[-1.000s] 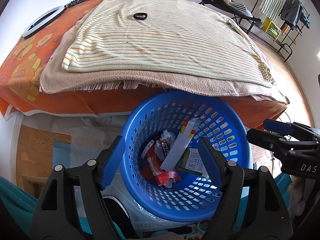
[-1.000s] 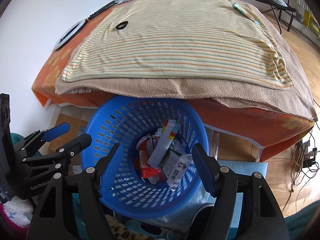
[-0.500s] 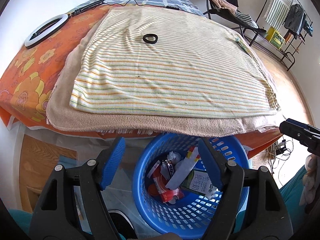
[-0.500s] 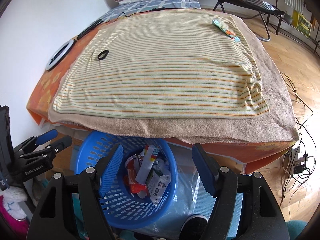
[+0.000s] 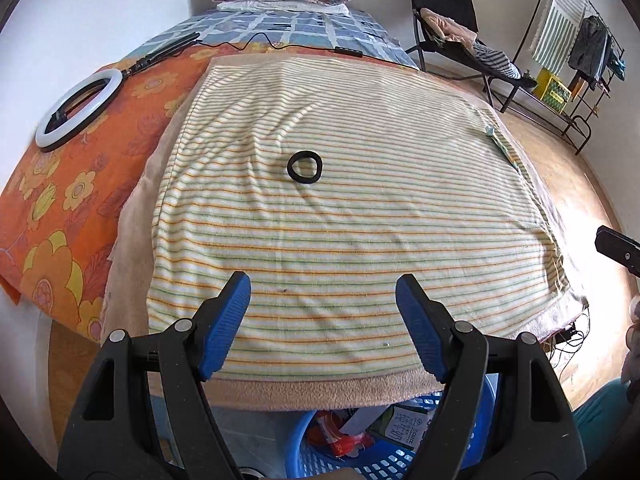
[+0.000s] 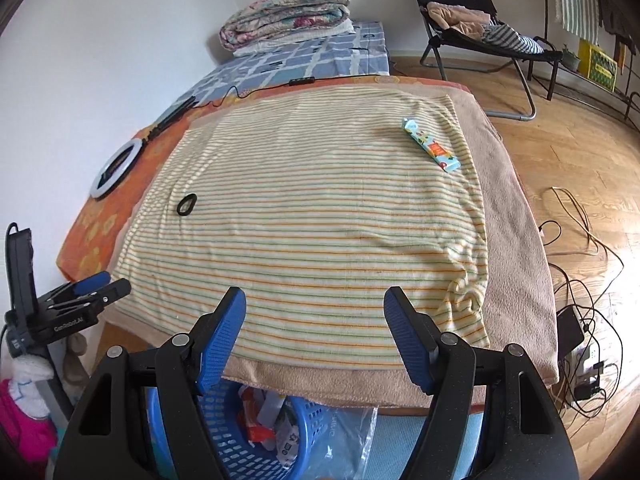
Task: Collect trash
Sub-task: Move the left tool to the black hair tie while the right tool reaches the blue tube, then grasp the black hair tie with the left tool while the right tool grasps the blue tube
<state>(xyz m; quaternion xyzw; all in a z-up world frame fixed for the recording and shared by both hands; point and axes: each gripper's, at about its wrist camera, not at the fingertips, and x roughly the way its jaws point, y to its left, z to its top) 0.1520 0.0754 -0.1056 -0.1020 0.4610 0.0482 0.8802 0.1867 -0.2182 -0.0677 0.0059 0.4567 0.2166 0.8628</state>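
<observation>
Right wrist: wrapper (image 6: 431, 149) well beyond open tongs (image 6: 315, 307).

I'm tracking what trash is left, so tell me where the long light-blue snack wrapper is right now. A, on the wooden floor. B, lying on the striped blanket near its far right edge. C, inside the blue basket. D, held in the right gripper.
B: the snack wrapper lies flat on the striped blanket, near its far right edge, with nothing touching it.
</observation>
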